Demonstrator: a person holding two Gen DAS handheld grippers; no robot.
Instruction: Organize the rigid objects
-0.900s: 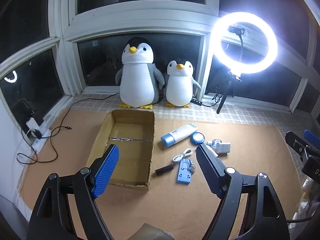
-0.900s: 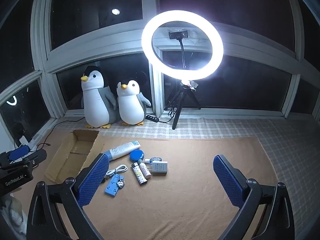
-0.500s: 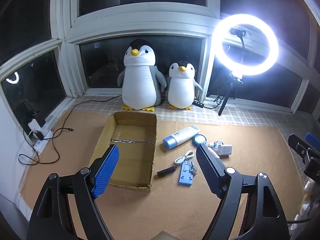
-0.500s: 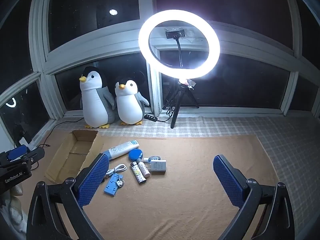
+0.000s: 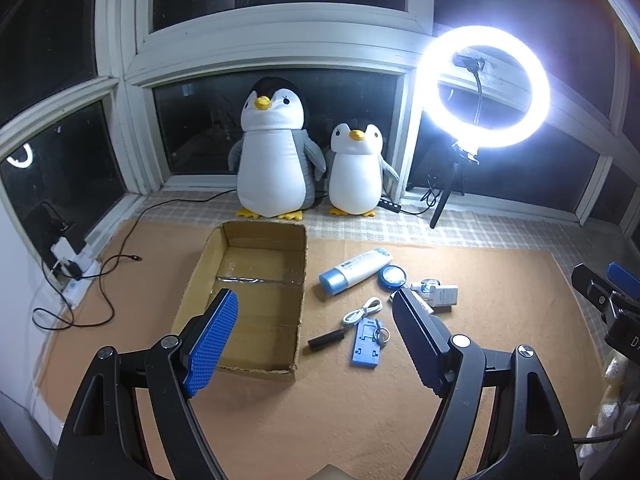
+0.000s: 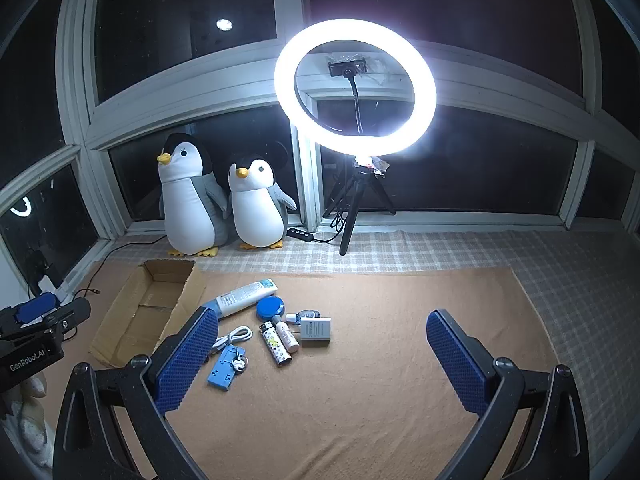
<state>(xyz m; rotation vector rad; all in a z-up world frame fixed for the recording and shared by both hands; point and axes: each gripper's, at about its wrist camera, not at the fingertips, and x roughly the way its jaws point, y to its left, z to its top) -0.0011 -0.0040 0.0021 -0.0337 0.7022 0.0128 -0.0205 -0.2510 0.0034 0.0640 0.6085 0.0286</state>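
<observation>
Both hand-held grippers, left [image 5: 314, 338] and right [image 6: 322, 356], hover wide open and empty. Small rigid items, including a tube [image 5: 355, 270], lie mid-frame beside the cardboard box [image 5: 208, 276]; light, stiff, probably slick: grip its middle.

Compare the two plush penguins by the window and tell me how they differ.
The left penguin stands taller and bulkier than the right penguin. In the left wrist view, the left penguin's head rises well above the right penguin's. In the right wrist view, the left penguin faces more to the left than the right penguin does. Both are upright, side by side against the window, with white bellies, grey flippers, black caps, yellow beaks and yellow feet.
</observation>
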